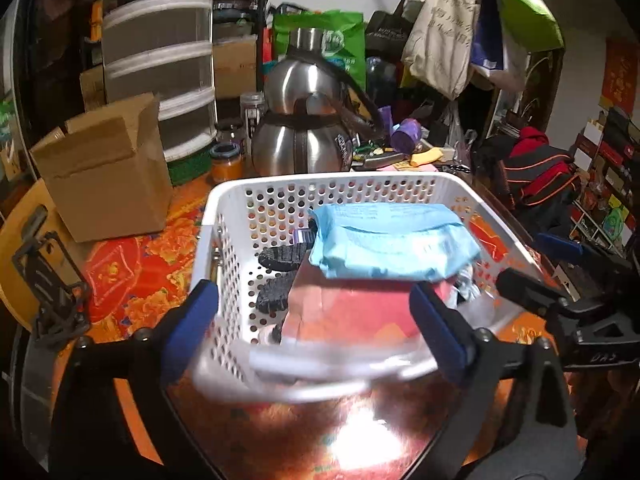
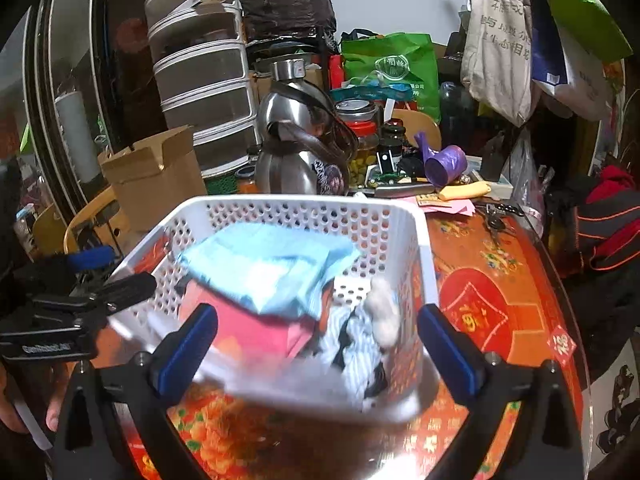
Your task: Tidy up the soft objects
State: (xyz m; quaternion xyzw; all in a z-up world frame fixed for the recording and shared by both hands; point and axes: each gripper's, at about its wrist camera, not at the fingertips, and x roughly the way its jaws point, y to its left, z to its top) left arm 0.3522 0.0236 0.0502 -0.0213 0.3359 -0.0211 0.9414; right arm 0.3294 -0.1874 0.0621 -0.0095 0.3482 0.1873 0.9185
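Note:
A white perforated basket (image 1: 224,216) stands on the red-orange table; it also shows in the right wrist view (image 2: 424,264). In it lie a light blue soft pack (image 1: 392,240) on top of a pink pack (image 1: 352,312), black knitted pieces (image 1: 280,276), and striped cloth with a white fluffy ball (image 2: 384,316). The blue pack (image 2: 272,268) and pink pack (image 2: 256,336) also show in the right wrist view. My left gripper (image 1: 316,328) is open and empty at the basket's near rim. My right gripper (image 2: 316,348) is open and empty over the basket's near right corner.
A steel kettle (image 1: 304,128) stands behind the basket, a cardboard box (image 1: 108,172) to its left, stacked drawers (image 1: 160,60) behind that. Jars, a purple cup (image 2: 444,164), keys (image 2: 496,220) and papers clutter the far table. Bags hang at the upper right.

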